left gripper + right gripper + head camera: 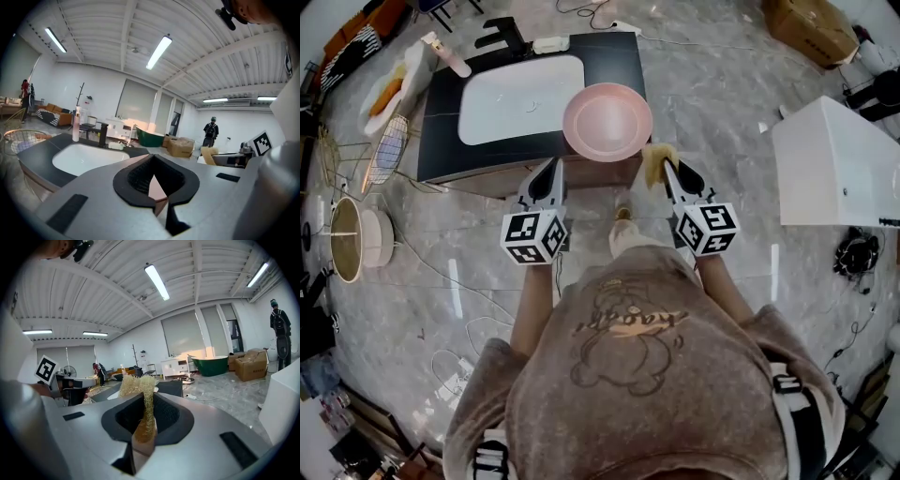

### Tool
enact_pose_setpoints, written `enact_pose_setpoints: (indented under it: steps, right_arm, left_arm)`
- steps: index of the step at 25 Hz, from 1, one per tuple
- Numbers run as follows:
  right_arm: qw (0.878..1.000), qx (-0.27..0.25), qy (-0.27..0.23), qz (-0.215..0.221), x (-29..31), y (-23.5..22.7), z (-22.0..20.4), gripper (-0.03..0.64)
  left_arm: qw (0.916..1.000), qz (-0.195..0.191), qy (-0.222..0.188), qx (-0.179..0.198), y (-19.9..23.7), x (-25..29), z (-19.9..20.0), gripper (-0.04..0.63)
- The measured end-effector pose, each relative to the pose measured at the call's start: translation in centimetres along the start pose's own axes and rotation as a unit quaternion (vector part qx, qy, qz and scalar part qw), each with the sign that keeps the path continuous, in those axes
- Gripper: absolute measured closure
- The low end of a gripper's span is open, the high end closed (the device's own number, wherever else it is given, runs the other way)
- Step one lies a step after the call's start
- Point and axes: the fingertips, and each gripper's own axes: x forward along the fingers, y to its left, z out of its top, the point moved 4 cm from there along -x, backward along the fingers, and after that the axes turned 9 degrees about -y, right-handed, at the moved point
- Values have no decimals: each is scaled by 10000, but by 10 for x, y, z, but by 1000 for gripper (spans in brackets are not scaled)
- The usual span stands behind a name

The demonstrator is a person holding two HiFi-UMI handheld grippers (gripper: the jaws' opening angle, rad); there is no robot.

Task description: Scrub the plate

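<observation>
Most of the pink plate (pixel 157 190) is hidden behind the jaws.

From my seat, the pink plate (pixel 607 122) looks smooth with a soft satin sheen; I can't tell whether it is plastic or glazed ware. The scrubber (pixel 140 399) is a coarse straw-yellow mesh of stiff fibres, rough and open. The left gripper (pixel 551 169) has a matt grey plastic shell, and I see its pads (pixel 136 176) are black with a fine ribbed grain. The sink basin (pixel 520 98) is glossy white, set in a matt black countertop (pixel 441 122). The floor (pixel 722 103) is polished, marble-patterned stone. The person's sweater (pixel 656 375) is fuzzy brown cloth.
</observation>
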Motion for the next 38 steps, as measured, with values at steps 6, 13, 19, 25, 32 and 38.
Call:
enact_pose_setpoints:
  steps: [6,13,19,25,32,38]
  right_arm:
    - [9997,38,46,231,65,-42,25,568]
    - [9988,63,86,475,115,-61,31,568]
    - [9992,102,121,358,132,-63,32,568]
    - [9998,186,43,40,142,-58,38,568]
    - [9996,229,-42,-161,159,-47,34,568]
    - [9989,207,12,-428,154,-53,31,568]
  left_arm:
    - [9998,182,58,-22,15,62,16,578]
    - [9992,388,114,-10,36,100,19,578]
    - [9995,259,153,4,48,120,25,578]
    - [9995,-172,240,123,61,139,38,577]
    - [9973,-604,422,63,84,161,31,489]
    - [9902,-1078,874,-116,103,194,1,337]
